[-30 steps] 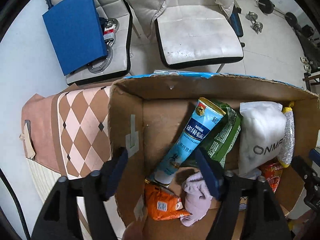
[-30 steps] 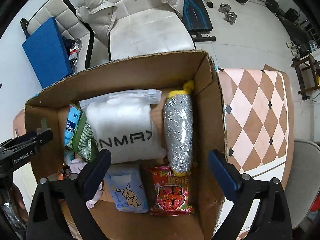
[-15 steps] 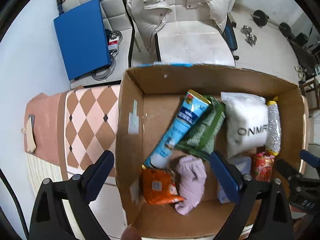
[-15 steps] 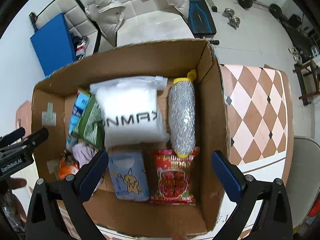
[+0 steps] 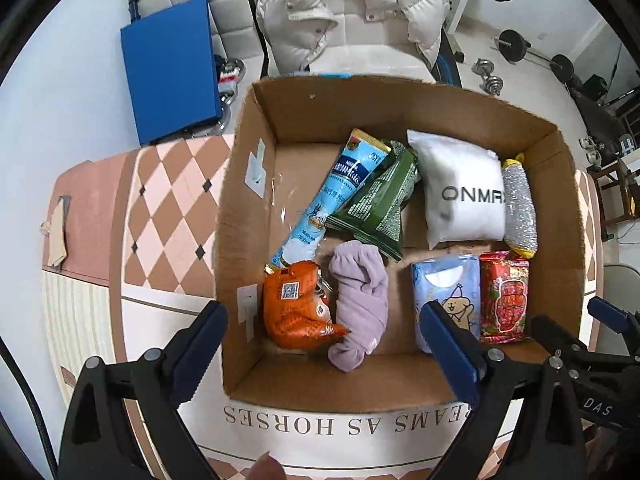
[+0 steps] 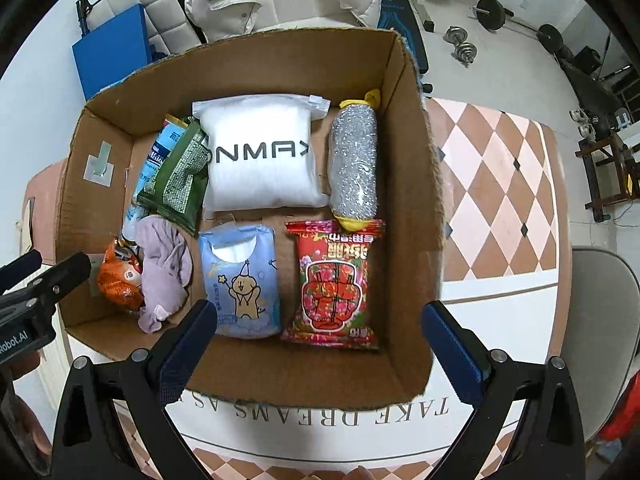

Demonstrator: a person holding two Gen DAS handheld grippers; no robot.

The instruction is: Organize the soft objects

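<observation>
Both grippers hang above the near rim of the cardboard box [image 6: 412,184], which sits on a checkered tablecloth [image 6: 496,184]. The left gripper [image 5: 326,346] has its jaws spread wide and holds nothing; the right gripper [image 6: 320,346] is likewise wide apart and empty. Inside the box lie a white pillow pack [image 6: 260,156], a silver roll [image 6: 354,168], a red packet [image 6: 332,284], a blue tissue pack [image 6: 242,280], a lilac cloth [image 5: 360,296], an orange bag [image 5: 296,308], a green bag [image 5: 380,204] and a light-blue pouch [image 5: 332,196] partly under the green bag.
</observation>
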